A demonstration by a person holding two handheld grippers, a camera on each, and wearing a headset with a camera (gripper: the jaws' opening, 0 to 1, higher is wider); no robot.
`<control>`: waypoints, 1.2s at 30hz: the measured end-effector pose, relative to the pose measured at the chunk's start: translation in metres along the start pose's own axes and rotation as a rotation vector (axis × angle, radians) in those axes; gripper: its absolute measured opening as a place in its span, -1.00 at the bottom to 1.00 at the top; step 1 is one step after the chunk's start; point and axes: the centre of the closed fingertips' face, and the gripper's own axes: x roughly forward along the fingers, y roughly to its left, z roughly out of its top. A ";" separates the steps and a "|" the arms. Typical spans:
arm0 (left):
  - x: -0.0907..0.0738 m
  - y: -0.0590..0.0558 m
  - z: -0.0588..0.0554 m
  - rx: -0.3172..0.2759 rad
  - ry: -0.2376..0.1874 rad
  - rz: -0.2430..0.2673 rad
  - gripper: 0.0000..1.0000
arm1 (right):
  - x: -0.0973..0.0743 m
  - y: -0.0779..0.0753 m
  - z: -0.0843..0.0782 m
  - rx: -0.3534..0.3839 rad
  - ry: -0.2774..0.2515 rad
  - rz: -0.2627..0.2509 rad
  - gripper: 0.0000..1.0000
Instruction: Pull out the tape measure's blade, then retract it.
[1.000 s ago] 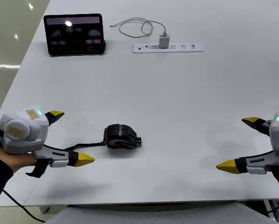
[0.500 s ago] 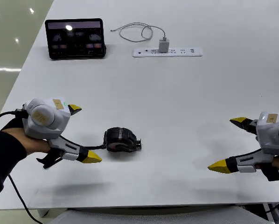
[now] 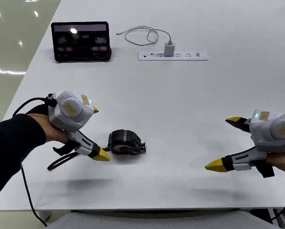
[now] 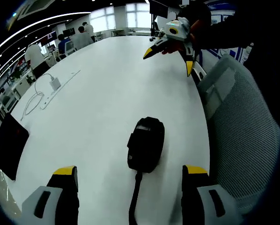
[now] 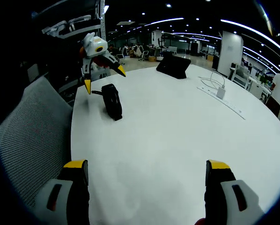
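On the smooth white desk, near its front edge: one tape measure, black, rounded, compact case, lying flat, blade wound in. In the left gripper view, case just ahead of the jaws and centred between them, one thin black strap trailing back from it toward the camera.

Two grippers, each with a grey-white moulded body and two black jaws capped in yellow wedge tips.
- Left gripper: jaws spread wide, nothing clamped, lower tip just beside the tape measure, no contact discernible.
- Right gripper: jaws likewise wide apart and empty, well apart from the tape measure, over bare desk.

At the far edge of the desk:
- one dark rectangular tablet, propped up, glossy screen lit;
- one long white power strip;
- one white charger block plugged into it;
- one thin white cable, loosely looped.

Beside the desk in the gripper views: one grey mesh chair back.
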 end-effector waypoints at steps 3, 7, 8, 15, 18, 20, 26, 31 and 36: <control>0.005 -0.004 0.004 0.009 0.010 -0.020 0.74 | 0.008 0.002 0.003 -0.004 0.013 0.013 1.00; 0.014 -0.008 0.012 0.073 0.021 -0.031 0.64 | 0.021 0.011 0.011 -0.056 -0.005 0.054 1.00; 0.017 -0.009 0.013 0.083 0.021 -0.034 0.61 | 0.024 0.013 0.014 -0.071 -0.014 0.066 1.00; 0.035 -0.021 0.022 0.106 0.041 -0.090 0.31 | 0.051 0.028 0.024 -0.150 -0.032 0.153 0.87; 0.043 -0.020 0.024 0.144 0.050 -0.096 0.10 | 0.061 0.032 0.028 -0.167 -0.030 0.172 0.81; 0.047 -0.021 0.025 0.159 0.060 -0.099 -0.04 | 0.068 0.036 0.032 -0.176 -0.033 0.188 0.79; 0.053 -0.025 0.019 0.215 0.114 -0.130 -0.32 | 0.087 0.045 0.040 -0.200 -0.019 0.222 0.76; 0.056 -0.022 0.018 0.190 0.140 -0.120 -0.32 | 0.102 0.053 0.049 -0.258 -0.006 0.248 0.64; 0.056 -0.021 0.017 0.196 0.155 -0.120 -0.32 | 0.115 0.058 0.063 -0.272 -0.024 0.271 0.49</control>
